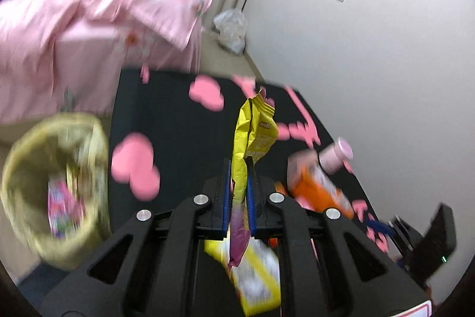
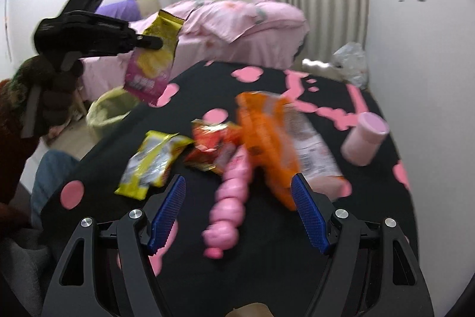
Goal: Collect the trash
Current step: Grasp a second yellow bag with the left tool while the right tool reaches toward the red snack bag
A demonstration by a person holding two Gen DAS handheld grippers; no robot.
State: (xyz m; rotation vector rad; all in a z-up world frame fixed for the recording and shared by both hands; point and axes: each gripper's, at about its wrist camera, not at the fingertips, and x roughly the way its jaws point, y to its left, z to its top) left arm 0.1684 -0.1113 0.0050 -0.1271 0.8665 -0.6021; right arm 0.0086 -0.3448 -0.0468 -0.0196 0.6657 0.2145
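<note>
The left gripper has its jaws clamped tight on a yellow snack wrapper, which hangs in the air above the left edge of the counter, as the right wrist view shows. Below and beyond that edge stands a yellow-green bin on the floor, its mouth open, with a colourful wrapper lying inside. The right gripper hovers low over the near part of the counter with its jaws spread wide and nothing between the pads; a pink string of beads-like lumps lies on the cloth in the gap ahead of them. The counter wears a black cloth with pink blotches. On it, near the middle, lie a second yellow wrapper, a red-orange wrapper and a large orange bag, touching or overlapping one another. A pink bottle lies tilted toward the right edge, apart from the heap. The far half of the cloth is bare of packets. Past the far edge is a bed with a pink quilt, and a clear plastic bag sits on the floor by the wall, near the counter's far right corner.
</note>
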